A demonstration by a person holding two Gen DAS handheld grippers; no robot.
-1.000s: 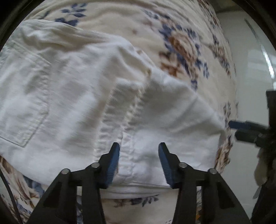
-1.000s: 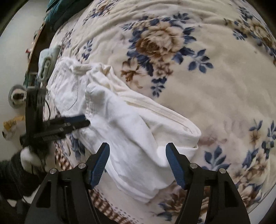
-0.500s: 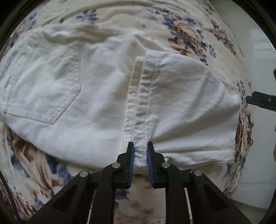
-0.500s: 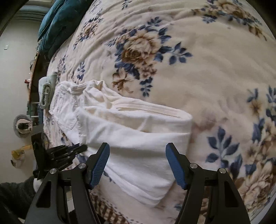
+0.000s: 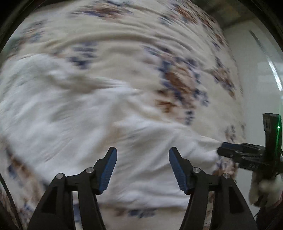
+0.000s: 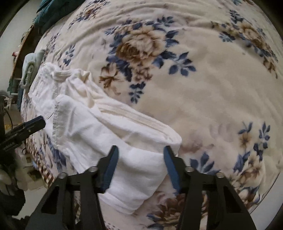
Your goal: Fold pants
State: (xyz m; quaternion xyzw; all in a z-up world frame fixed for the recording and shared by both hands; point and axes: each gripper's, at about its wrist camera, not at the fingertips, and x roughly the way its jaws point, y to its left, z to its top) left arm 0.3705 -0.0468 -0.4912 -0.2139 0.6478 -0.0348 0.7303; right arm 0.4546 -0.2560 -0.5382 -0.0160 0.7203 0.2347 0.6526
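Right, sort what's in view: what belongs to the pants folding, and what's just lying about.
Job:
- white pants
- left gripper, jaws opening, nothing pinched
- right gripper, jaws closing over the folded end

Lying about:
- floral blanket, only the surface
- teal bedding
- pale cloth at the bed's edge

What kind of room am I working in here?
Most likely a bedroom: the white pants lie on a bed under a floral blanket, with dark teal bedding bunched at its far end.

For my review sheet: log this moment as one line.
pants: folded on floral blanket | left gripper: opening, empty | right gripper: closing around folded end
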